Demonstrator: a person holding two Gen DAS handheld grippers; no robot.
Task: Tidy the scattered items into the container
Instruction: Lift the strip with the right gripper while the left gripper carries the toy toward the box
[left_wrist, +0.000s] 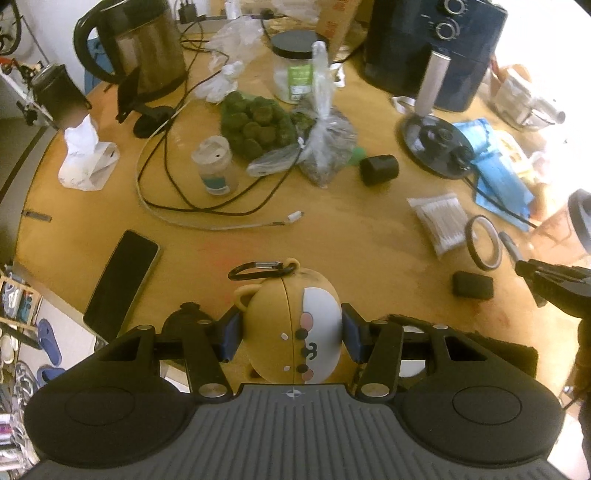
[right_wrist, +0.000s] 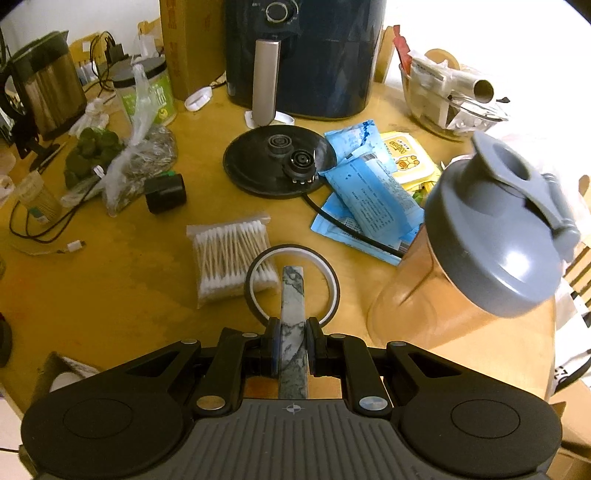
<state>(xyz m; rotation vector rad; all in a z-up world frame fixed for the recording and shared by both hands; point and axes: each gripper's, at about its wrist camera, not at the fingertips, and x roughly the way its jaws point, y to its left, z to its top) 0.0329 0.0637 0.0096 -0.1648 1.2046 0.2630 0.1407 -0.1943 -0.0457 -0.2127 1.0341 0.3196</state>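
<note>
Both grippers loaded: left gripper (left_wrist: 291, 334) pinches bear-face pouch (left_wrist: 291, 328); right gripper (right_wrist: 291, 341) clamps marbled bar (right_wrist: 293, 332), long axis running forward between the fingers

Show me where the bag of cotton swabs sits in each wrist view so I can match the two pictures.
Left wrist: bag of cotton swabs lies right of centre, beside the tape ring.
Right wrist: bag of cotton swabs lies centre-left, just ahead of the claw, partly under the tape ring.
Shared landmark: round black kettle base, beyond the bag in both.
</note>
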